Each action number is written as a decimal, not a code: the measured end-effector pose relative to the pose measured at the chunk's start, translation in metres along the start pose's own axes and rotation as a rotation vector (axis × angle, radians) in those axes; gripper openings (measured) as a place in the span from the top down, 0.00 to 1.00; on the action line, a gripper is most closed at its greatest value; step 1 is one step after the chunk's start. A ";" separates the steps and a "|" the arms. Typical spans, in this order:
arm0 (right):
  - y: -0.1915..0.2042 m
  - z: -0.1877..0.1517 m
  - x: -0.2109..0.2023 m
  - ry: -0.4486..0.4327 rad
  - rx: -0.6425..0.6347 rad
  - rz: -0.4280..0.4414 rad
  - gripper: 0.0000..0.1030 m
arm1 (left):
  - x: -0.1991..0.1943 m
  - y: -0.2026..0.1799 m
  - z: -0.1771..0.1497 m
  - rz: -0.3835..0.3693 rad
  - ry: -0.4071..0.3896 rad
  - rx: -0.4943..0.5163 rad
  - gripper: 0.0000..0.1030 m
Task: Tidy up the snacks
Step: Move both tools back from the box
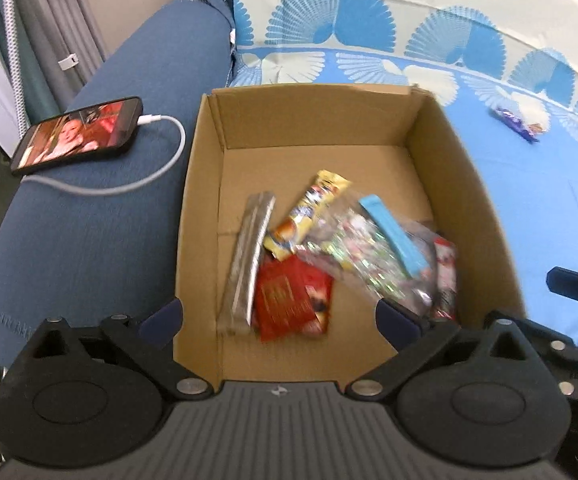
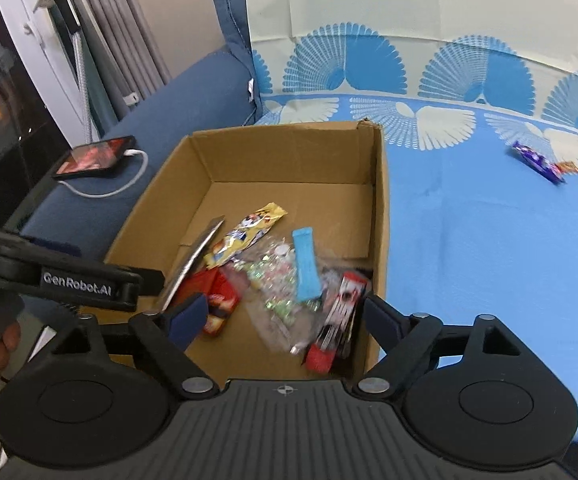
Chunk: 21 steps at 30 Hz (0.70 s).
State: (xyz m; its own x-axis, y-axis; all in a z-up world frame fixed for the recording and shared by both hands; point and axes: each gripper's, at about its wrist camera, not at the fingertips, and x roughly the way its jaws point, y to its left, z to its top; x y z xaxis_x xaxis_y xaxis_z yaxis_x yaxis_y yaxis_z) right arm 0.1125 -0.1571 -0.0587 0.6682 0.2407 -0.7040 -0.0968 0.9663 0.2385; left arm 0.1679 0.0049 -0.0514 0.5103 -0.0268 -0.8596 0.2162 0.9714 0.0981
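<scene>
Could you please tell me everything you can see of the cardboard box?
The cardboard box is plain brown corrugated card, open at the top, with no lid in view and a torn spot on its far rim. It stands upright on the blue sheet, against the sofa arm. Snack packets lie loosely piled on its floor toward the near right corner; the far half is bare. Neither gripper touches it.
</scene>
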 end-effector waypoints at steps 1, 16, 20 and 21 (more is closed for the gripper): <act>0.004 -0.006 -0.009 -0.008 0.002 0.002 0.12 | -0.009 -0.003 -0.008 -0.004 -0.007 0.006 0.00; 0.030 -0.062 -0.102 -0.145 -0.059 -0.029 0.00 | -0.098 -0.017 -0.087 0.020 -0.119 0.008 0.00; 0.033 -0.069 -0.115 -0.174 -0.058 -0.025 0.00 | -0.109 -0.019 -0.100 0.024 -0.132 0.012 0.00; 0.033 -0.071 -0.118 -0.181 -0.057 -0.024 0.00 | -0.112 -0.019 -0.102 0.024 -0.135 0.013 0.00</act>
State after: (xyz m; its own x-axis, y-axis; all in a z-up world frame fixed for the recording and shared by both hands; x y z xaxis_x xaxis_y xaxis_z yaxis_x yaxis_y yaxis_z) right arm -0.0215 -0.1473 -0.0150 0.7924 0.2017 -0.5757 -0.1171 0.9765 0.1810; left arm 0.0214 0.0134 -0.0085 0.6230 -0.0361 -0.7814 0.2127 0.9691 0.1249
